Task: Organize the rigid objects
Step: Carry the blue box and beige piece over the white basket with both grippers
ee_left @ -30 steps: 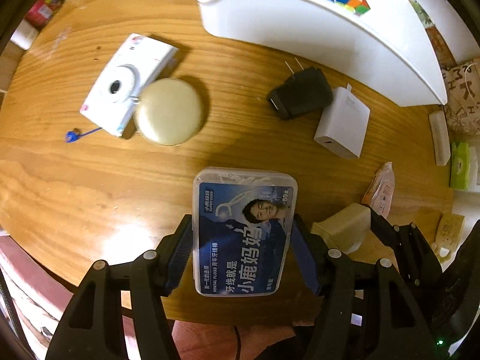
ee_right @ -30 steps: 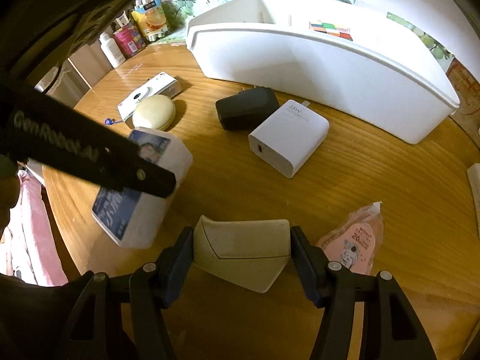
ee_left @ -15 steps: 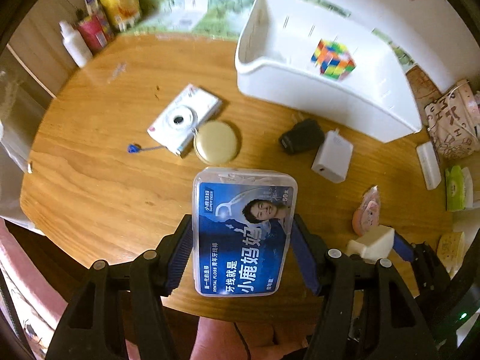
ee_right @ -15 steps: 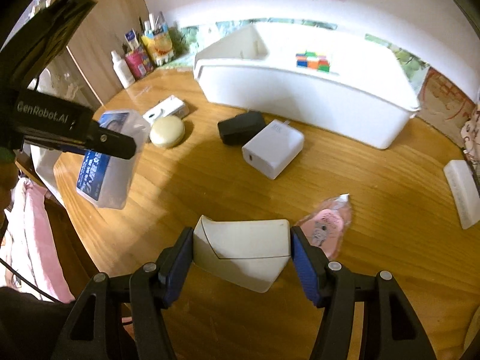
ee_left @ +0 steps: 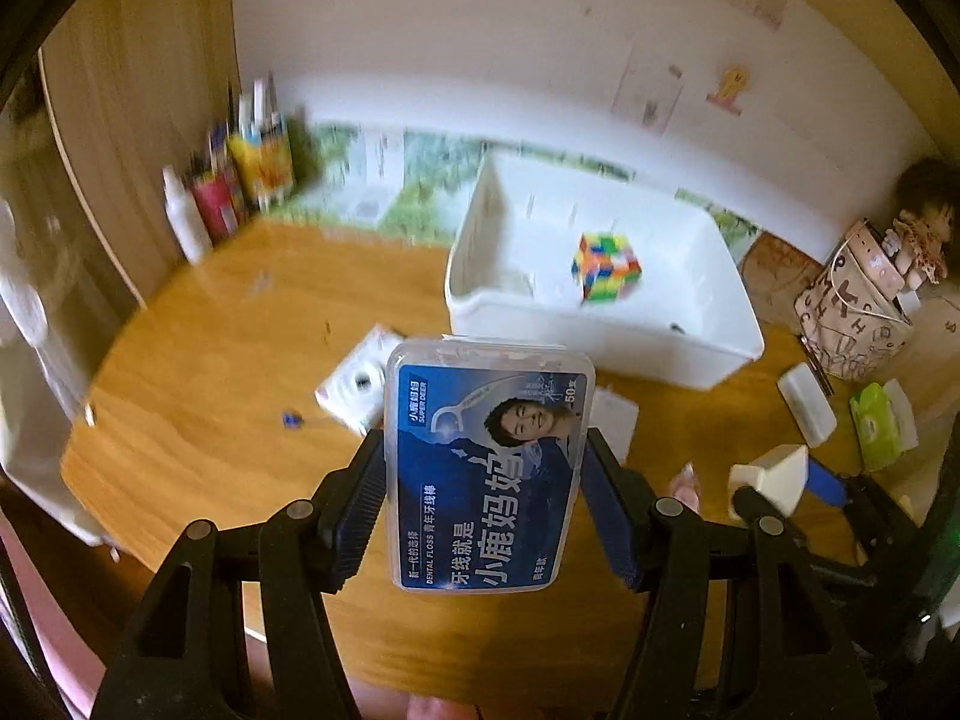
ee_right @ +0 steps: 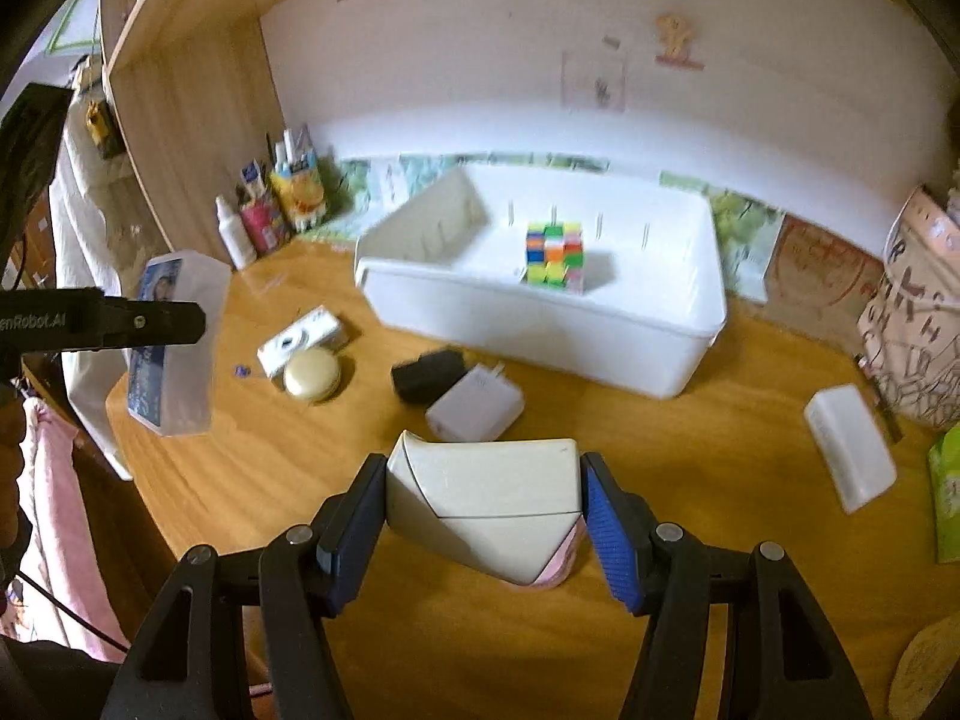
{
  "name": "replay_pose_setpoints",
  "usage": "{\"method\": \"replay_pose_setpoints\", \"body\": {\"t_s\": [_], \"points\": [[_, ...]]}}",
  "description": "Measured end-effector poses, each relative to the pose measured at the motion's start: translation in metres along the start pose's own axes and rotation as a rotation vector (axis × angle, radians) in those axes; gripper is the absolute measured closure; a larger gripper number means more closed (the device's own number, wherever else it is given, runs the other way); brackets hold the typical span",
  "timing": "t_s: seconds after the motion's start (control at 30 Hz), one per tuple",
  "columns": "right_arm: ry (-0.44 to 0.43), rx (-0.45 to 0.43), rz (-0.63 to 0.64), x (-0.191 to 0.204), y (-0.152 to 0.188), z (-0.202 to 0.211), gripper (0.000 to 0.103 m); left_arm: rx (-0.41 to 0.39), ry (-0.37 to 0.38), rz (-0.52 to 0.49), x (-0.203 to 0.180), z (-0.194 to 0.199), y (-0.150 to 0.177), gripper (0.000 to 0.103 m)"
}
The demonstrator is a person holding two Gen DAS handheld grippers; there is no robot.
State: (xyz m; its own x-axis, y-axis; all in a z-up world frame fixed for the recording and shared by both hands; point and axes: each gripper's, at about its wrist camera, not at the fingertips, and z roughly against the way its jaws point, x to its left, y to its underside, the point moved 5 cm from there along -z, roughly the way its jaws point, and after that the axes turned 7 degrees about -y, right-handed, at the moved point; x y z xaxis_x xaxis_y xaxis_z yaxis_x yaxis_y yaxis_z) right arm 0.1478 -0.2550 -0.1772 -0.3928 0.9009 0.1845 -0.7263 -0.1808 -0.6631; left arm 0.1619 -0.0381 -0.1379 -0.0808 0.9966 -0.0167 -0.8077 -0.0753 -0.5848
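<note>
My left gripper point(ee_left: 487, 504) is shut on a clear dental floss box point(ee_left: 489, 468) with a blue label, held high above the wooden table; it also shows in the right wrist view point(ee_right: 171, 354). My right gripper point(ee_right: 483, 519) is shut on a cream wedge-shaped case point(ee_right: 486, 507), also held above the table. A white bin point(ee_right: 540, 324) at the back holds a colourful puzzle cube point(ee_right: 555, 255). On the table lie a white camera point(ee_right: 303, 339), a round cream compact point(ee_right: 312, 375), a black plug adapter point(ee_right: 429, 375) and a white charger point(ee_right: 477, 408).
A pink packet point(ee_right: 558, 564) lies under the cream case. A white rectangular case point(ee_right: 849, 447) and a green tissue pack point(ee_right: 948, 495) lie at the right. Bottles and cartons point(ee_right: 270, 210) stand at the back left. A patterned bag point(ee_right: 918, 330) stands at the far right.
Both grippers have risen well above the table with their objects and tilted up toward the bin and wall. The table objects look smaller and farther.
</note>
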Motion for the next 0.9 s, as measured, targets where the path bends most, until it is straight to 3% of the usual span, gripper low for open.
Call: {"method": "replay_pose_setpoints", "body": {"t_s": [0.2,0.37,0.6,0.9], "points": [[0.023,-0.093,0.006,-0.006,-0.023,0.008,0.039,-0.096,0.022,-0.036,-0.006,0.002,-0.022,0.037],[0.053,-0.166,0.001,-0.016,-0.044,0.009,0.039,-0.165,0.103,-0.088,-0.018,-0.001,-0.042,0.037],[0.075,-0.241,-0.022,-0.032,-0.069,0.003,0.039,-0.176,0.175,-0.119,-0.032,-0.026,-0.073,0.037],[0.122,-0.297,-0.072,-0.057,-0.089,-0.017,0.039,-0.139,0.205,-0.139,-0.049,-0.068,-0.092,0.037]]}}
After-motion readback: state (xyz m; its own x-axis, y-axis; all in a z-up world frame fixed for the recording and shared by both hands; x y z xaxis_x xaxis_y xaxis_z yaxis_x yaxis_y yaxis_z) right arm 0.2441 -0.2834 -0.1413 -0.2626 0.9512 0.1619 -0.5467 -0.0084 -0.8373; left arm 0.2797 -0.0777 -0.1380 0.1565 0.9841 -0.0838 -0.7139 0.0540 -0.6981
